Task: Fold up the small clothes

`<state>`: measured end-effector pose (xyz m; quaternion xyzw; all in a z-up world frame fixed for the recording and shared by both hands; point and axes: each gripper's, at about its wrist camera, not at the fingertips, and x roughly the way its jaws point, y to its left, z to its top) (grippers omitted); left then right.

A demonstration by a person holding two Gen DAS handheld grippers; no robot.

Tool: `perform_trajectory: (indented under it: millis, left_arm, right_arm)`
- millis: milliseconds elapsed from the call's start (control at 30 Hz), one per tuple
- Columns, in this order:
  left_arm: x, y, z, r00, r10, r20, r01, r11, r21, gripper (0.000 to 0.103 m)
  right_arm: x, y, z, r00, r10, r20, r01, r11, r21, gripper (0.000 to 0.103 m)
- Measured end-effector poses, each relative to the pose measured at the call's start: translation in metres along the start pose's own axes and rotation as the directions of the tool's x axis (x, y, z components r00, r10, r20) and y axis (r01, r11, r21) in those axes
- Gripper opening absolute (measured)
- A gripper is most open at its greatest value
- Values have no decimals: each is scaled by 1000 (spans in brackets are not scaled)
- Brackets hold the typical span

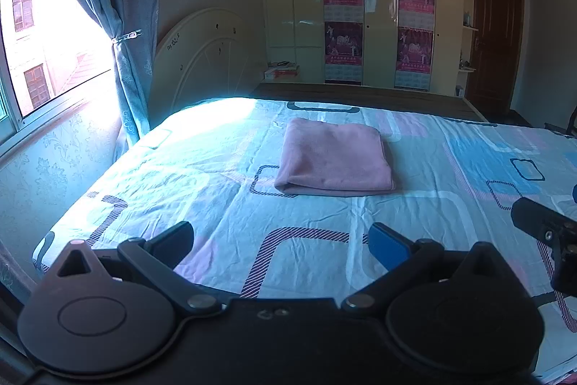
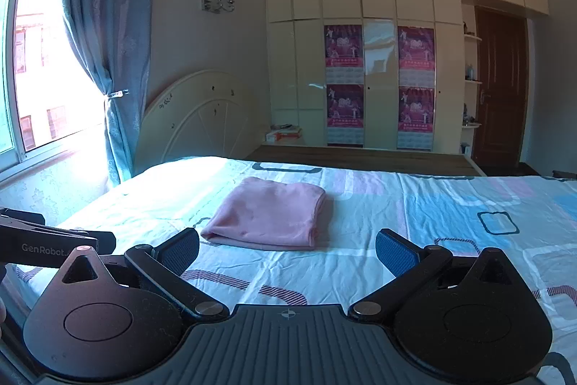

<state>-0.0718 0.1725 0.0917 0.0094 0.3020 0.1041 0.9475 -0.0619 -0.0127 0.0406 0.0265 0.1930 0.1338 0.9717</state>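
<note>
A pink cloth (image 1: 333, 157) lies folded into a neat rectangle on the patterned bedsheet (image 1: 180, 175), well ahead of both grippers. My left gripper (image 1: 285, 242) is open with nothing between its fingers, hovering over the sheet short of the cloth. In the right wrist view the same pink cloth (image 2: 268, 213) lies just beyond my right gripper (image 2: 288, 249), which is also open and holds nothing. The right gripper's body (image 1: 548, 233) shows at the right edge of the left view, and the left gripper's body (image 2: 54, 242) shows at the left edge of the right view.
The bed (image 2: 450, 222) fills the foreground. A white headboard (image 2: 202, 114) leans against the wall. A window (image 1: 43, 24) with a blue curtain (image 1: 119, 24) is at the left. A cream wardrobe (image 2: 378, 78) with posters and a brown door (image 2: 501, 89) stand behind.
</note>
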Motion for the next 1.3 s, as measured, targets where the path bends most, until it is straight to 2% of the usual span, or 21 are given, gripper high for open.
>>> perform_trajectory:
  millis: [867,1200,1300]
  left_arm:
    - [9,-3,4,1000,-11,-20,11,1000,8,103]
    - [28,-13,5,999,-41,-17,41,999,30,102]
    - [44,-14,9,997,-57,-45,58,998,19,103]
  right_arm:
    - [8,-3,-3,1000,5,-21,-5,1000,7,103]
    - [18,-14,-4,999,-5,-40,6,1000,20,103]
    - [23,-21,-6,999,-14,-49,16,999,30,103]
